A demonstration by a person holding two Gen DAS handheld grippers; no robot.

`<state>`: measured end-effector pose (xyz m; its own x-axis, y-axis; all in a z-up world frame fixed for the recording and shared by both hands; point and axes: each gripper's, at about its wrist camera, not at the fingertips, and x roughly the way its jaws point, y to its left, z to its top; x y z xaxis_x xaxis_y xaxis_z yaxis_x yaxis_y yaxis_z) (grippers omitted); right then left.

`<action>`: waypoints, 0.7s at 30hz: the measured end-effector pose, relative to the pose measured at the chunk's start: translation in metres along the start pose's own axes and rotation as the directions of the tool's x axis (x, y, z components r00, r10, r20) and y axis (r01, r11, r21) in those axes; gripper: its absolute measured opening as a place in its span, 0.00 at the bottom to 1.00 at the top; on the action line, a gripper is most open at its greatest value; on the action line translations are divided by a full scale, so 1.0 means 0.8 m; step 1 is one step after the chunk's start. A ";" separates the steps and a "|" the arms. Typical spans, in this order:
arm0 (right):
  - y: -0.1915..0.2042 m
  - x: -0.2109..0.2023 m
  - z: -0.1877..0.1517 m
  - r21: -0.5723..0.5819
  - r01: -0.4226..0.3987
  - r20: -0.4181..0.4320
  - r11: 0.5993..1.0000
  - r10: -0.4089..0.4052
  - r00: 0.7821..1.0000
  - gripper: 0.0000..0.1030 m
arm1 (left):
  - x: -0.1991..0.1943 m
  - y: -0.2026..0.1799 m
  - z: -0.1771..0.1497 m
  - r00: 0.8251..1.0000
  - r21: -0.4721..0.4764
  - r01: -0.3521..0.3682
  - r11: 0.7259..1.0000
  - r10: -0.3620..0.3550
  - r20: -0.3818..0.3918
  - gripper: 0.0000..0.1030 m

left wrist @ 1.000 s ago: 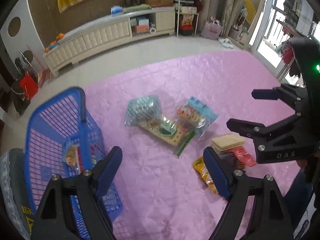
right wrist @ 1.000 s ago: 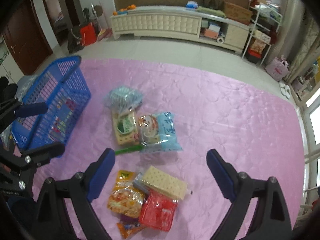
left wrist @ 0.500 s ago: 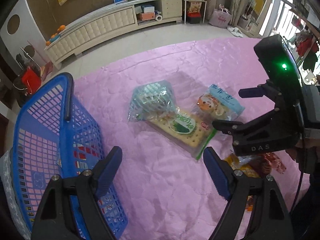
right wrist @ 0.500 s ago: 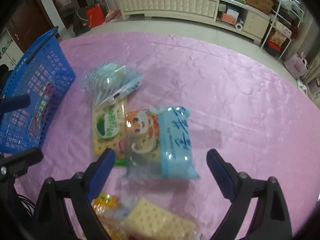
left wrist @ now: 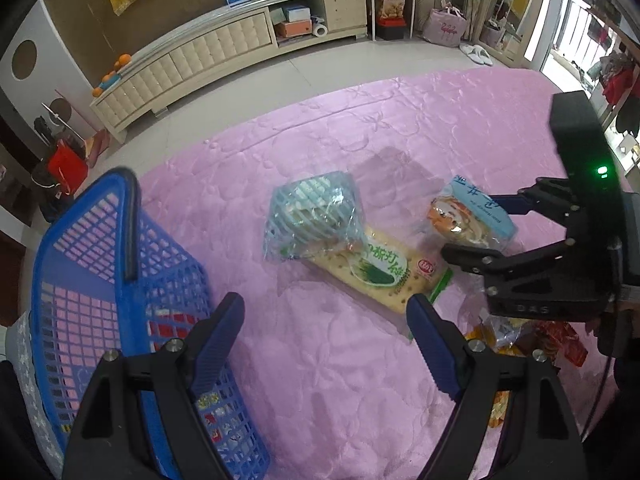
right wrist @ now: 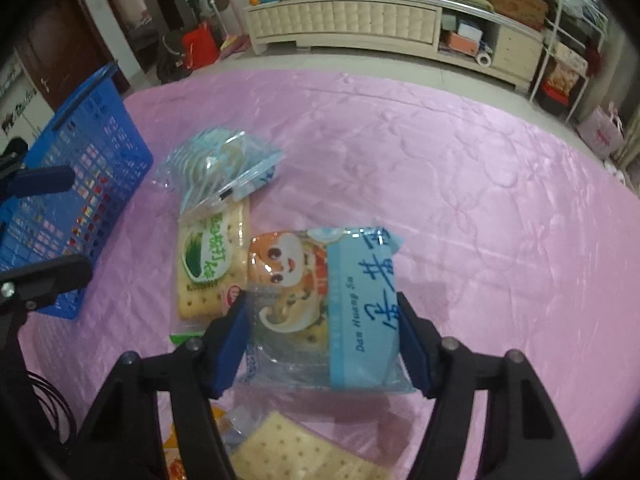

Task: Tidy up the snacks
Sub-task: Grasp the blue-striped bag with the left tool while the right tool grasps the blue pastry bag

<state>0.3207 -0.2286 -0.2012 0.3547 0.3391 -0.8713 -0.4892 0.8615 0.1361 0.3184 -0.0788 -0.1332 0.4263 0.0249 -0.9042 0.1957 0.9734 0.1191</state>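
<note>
My right gripper [right wrist: 324, 332] has its two fingers on either side of a blue-and-orange cookie bag [right wrist: 324, 304], pressing its sides on the pink mat; the same bag shows in the left wrist view [left wrist: 468, 216]. My left gripper [left wrist: 324, 340] is open and empty above the mat, beside the blue basket [left wrist: 80, 280]. A green-label cracker pack [left wrist: 380, 272] and a light-blue clear snack bag [left wrist: 312, 216] lie ahead of it.
A pile of crackers and red and orange packets [right wrist: 280, 448] lies under the right gripper. The basket [right wrist: 60, 184] holds some snacks. A pink mat [left wrist: 360, 140] covers the floor; a white cabinet [left wrist: 220, 52] stands behind.
My right gripper moved forward and down over the cookie bag and its fingers closed in on it. My left gripper moved forward toward the snacks.
</note>
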 end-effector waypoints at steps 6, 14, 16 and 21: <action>-0.017 -0.020 0.018 0.054 -0.008 0.032 0.999 0.006 0.999 0.69 | -0.002 -0.006 0.034 1.000 0.047 0.026 0.999 -0.025 -0.018 0.79; -0.037 -0.036 0.047 0.121 -0.009 0.014 0.993 0.007 1.000 0.69 | 0.023 0.007 0.076 0.992 0.021 0.080 0.997 -0.078 -0.101 0.79; -0.044 -0.036 0.055 0.145 -0.014 0.011 0.989 0.012 1.000 0.69 | 0.033 0.010 0.088 0.990 0.015 0.083 0.996 -0.081 -0.119 0.79; -0.055 -0.025 0.070 0.208 -0.026 -0.015 0.978 0.030 0.999 0.69 | 0.081 0.028 0.115 0.973 -0.011 0.060 0.998 -0.061 -0.222 0.79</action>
<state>0.3801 -0.2521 -0.1635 0.3278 0.3586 -0.8741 -0.3216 0.9123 0.2537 0.4313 -0.0766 -0.1516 0.2068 0.0150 -0.9783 0.2113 0.9756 0.0596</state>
